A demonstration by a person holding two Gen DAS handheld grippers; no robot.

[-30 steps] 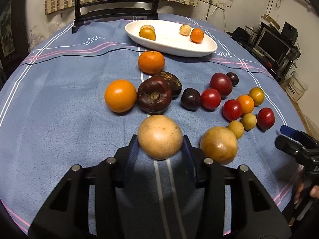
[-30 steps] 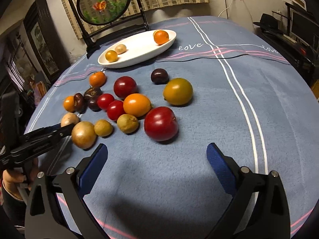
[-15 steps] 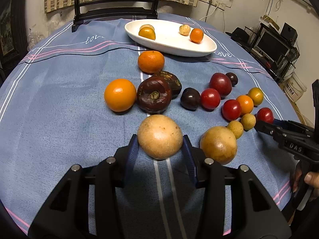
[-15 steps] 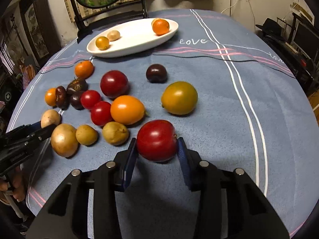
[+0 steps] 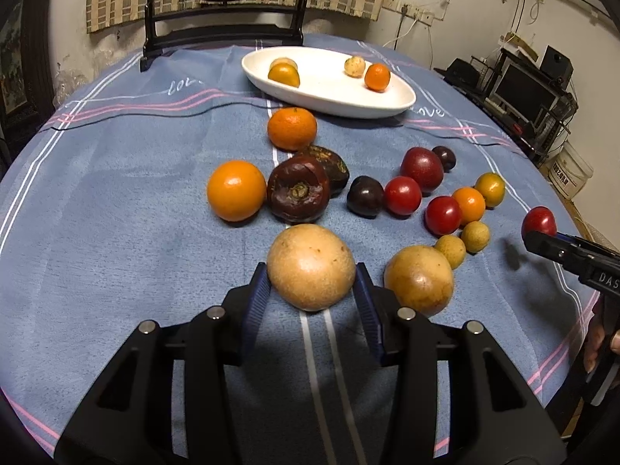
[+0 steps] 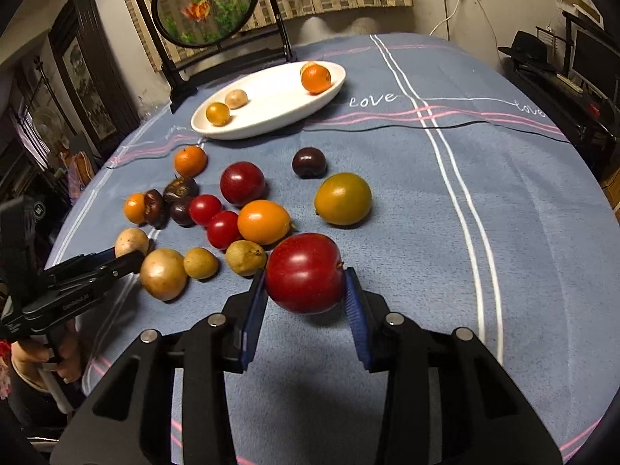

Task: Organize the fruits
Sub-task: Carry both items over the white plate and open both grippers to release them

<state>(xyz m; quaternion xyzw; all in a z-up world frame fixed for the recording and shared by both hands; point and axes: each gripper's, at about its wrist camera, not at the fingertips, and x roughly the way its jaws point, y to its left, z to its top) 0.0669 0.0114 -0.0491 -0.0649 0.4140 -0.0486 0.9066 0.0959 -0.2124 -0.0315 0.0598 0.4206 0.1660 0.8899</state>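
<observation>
My left gripper [image 5: 312, 273] is shut on a tan round fruit [image 5: 311, 266], low over the blue tablecloth [image 5: 116, 232]. My right gripper [image 6: 305, 283] is shut on a glossy red fruit [image 6: 305, 272], held slightly above the cloth with its shadow beneath. In the left wrist view the red fruit [image 5: 538, 221] shows at the right edge in the right gripper's tip. The tan fruit [image 6: 131, 241] appears at the left of the right wrist view. A white oval plate [image 5: 403, 97] at the back holds several small fruits.
Loose fruits lie between the grippers: an orange [image 5: 236, 190], a dark brown fruit [image 5: 298, 193], a tangerine [image 5: 291, 128], a second tan fruit [image 5: 418, 279], small red ones [image 5: 442, 215], a yellow-green one [image 6: 343, 199]. A framed round screen [image 6: 205, 4] stands behind the plate.
The right gripper went from wide open to shut around the red fruit, then raised it off the cloth. The left gripper kept still with the tan fruit.
</observation>
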